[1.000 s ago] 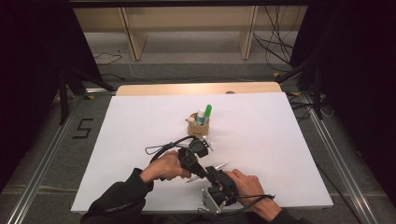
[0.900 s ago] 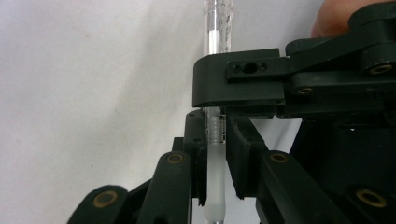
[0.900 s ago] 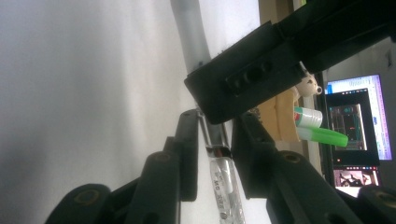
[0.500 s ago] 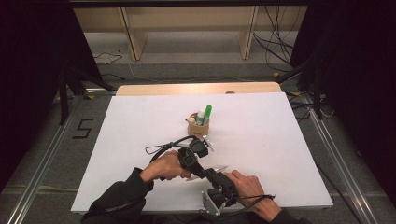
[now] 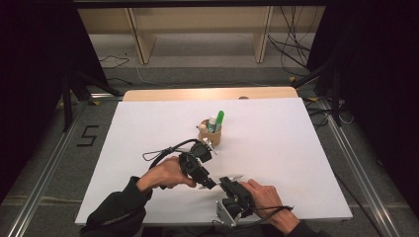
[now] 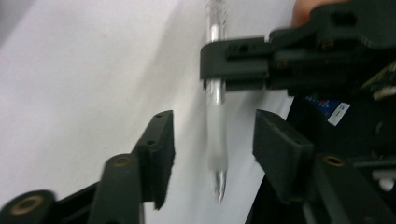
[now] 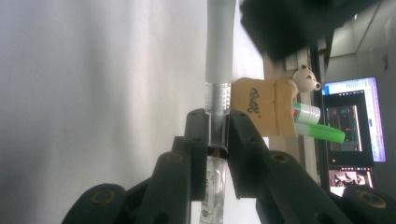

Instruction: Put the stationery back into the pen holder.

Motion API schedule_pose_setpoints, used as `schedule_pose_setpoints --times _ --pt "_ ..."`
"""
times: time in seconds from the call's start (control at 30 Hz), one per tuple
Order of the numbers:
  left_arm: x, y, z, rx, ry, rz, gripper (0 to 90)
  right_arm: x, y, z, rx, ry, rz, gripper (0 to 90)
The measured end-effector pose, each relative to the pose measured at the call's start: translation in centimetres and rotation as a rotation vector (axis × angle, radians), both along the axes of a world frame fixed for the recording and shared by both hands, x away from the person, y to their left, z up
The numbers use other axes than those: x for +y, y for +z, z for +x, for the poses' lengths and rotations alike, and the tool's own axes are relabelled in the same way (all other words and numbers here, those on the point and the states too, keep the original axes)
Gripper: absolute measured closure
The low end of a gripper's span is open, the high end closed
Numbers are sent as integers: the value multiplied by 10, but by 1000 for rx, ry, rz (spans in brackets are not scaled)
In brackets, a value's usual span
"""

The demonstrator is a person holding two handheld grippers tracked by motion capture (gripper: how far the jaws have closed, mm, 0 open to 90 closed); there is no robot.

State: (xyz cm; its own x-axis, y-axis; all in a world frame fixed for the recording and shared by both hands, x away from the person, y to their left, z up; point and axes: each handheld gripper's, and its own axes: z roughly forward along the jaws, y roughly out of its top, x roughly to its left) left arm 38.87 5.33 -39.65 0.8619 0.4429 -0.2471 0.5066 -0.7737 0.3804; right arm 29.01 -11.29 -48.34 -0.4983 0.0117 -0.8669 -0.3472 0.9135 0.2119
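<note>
Your right gripper (image 7: pixel 217 135) has the pen (image 7: pixel 218 56) clamped tight, nice. Left gripper (image 6: pixel 212 140) is open around its tip, so centre up before squeezing.

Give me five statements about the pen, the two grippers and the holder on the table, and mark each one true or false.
1. The right gripper is shut on the pen. True.
2. The left gripper is clamped on the pen's tip. False: its jaws stand open on either side of the pen, not touching it.
3. The holder lies tipped over on the table. False: it stands upright.
4. A green marker sticks out of the holder. True.
5. The pen is inside the holder. False: it is held in front of the holder, between the two grippers.
</note>
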Motion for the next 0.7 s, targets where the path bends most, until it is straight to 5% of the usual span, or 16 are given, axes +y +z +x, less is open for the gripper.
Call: schedule_pose_setpoints --times 0.37,0.7 --pt "31 -1 -4 -46 52 -58 325 -8 4 4 9 -27 48 795" --pt "57 -7 -12 -155 166 -150 255 -19 16 17 112 -96 187 795"
